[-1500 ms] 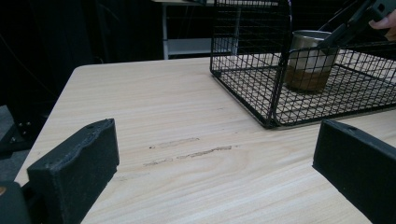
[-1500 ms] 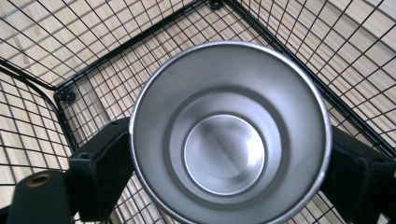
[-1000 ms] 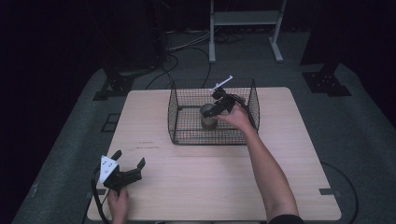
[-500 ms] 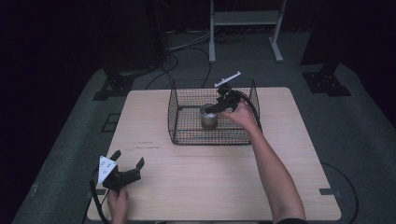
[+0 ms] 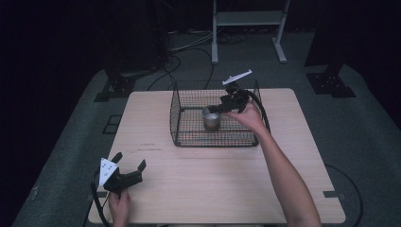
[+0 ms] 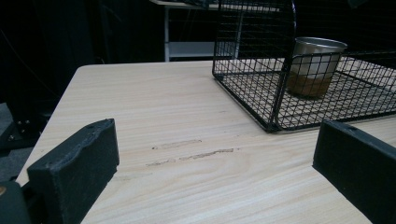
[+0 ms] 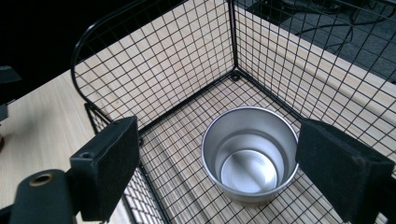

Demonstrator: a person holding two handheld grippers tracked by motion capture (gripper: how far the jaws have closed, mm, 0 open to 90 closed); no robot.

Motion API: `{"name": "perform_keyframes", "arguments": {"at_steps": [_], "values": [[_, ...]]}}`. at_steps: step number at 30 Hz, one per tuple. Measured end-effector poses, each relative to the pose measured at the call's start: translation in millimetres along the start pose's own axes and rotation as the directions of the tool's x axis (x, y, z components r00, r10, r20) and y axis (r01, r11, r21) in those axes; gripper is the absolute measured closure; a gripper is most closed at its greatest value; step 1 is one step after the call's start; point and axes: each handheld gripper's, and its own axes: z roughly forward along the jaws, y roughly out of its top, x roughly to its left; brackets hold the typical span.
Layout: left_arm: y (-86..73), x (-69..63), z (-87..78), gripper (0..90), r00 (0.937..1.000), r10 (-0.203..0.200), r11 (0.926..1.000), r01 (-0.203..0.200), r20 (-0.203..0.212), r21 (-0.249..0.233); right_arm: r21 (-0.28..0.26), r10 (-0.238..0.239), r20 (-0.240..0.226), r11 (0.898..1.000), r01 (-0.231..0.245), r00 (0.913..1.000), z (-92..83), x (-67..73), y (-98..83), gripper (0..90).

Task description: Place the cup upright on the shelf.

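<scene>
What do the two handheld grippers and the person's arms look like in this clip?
Both grippers, left and right, are black with two blocky, foam-like jaws. Each carries a pale three-cornered plate on top and trails a black cable. The forearms are bare, with no sleeves in the high view.

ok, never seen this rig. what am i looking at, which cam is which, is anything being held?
There is no robot: a person holds a two-jaw hand gripper in each hand at a wooden table. The high view looks down from the person's side. The other two pictures come from a camera on each gripper, looking along its black jaws.

On the table stands a black wire basket with an empty metal cup upright inside it.

The left gripper is near the table's front left corner, jaws open, holding nothing. The right gripper is at the basket above the cup, jaws open on either side of it, not gripping.
</scene>
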Motion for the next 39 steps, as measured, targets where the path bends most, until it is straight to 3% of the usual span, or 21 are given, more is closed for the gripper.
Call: {"name": "perform_keyframes", "arguments": {"at_steps": [6,9,23,26,33,39], "values": [[0.0,-0.2,-0.1,0.0,1.0,0.007,1.0,-0.007,0.003,0.002,0.004,0.032,-0.034,0.999,-0.032,0.9989,-9.0,3.1,-6.5,12.8],[-0.2,0.3,0.1,0.0,1.0,0.001,1.0,-0.001,0.002,-0.001,0.002,-0.002,-0.012,1.0,0.002,0.9999,-13.5,7.3,-10.6,12.9],[-0.1,-0.6,0.3,0.0,1.0,0.009,1.0,-0.009,0.004,0.001,-0.008,-0.051,-0.024,0.999,0.051,0.9984,-29.3,26.4,-17.7,12.9],[-0.1,-0.8,0.5,0.0,0.9999,0.009,1.0,-0.009,0.004,0.001,0.0,-0.084,-0.018,0.996,0.084,0.9963,-33.4,33.1,-23.2,12.9],[0.1,-0.5,1.4,0.0,1.0,0.008,1.0,-0.008,0.003,0.004,-0.001,-0.104,-0.019,0.995,0.104,0.9944,-40.5,38.0,-35.3,12.9],[0.1,-0.9,1.6,0.0,1.0,0.008,1.0,-0.008,0.003,0.005,-0.019,-0.093,-0.025,0.996,0.093,0.9953,-49.9,38.9,-46.5,12.9]]}}
